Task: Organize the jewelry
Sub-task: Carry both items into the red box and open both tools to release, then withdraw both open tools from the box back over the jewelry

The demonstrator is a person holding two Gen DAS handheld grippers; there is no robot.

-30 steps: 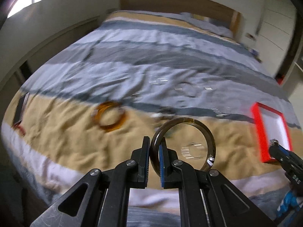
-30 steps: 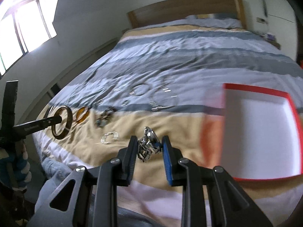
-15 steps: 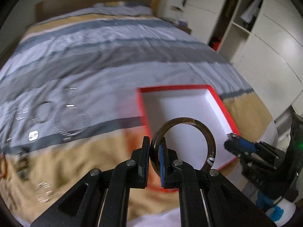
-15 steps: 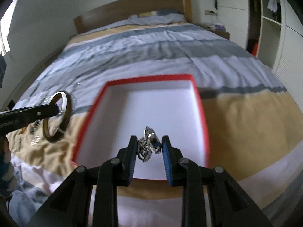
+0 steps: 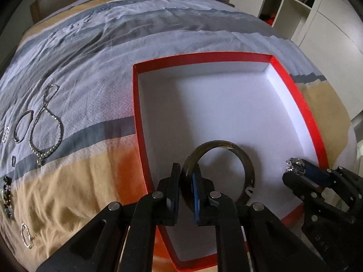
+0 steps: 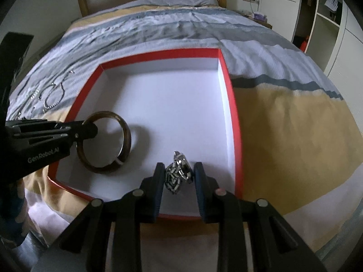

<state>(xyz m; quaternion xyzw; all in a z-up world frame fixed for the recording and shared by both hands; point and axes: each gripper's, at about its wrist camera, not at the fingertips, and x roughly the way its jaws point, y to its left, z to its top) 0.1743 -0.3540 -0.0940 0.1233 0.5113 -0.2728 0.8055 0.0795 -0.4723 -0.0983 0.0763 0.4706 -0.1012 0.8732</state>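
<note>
A red box (image 5: 299, 104) with a white inside lies on the striped bed; it also shows in the right wrist view (image 6: 230, 104). My left gripper (image 5: 186, 188) is shut on a dark brown bangle (image 5: 246, 161) and holds it low over the box's near left part; the bangle (image 6: 126, 133) appears in the right wrist view too. My right gripper (image 6: 178, 179) is shut on a crumpled silver chain bracelet (image 6: 177, 173) just above the box's near edge. The right gripper (image 5: 297, 170) shows at the right of the left wrist view.
More jewelry lies on the bedspread left of the box: a beaded silver necklace (image 5: 46, 127), a thin silver bangle (image 5: 22, 127), a dark bead bracelet (image 5: 6, 197) and a small silver chain ring (image 5: 26, 238). White wardrobes (image 5: 322, 11) stand to the right.
Both grippers swung right from the loose jewelry to the red box and came down over it, each still holding its piece. The box now fills both views.
</note>
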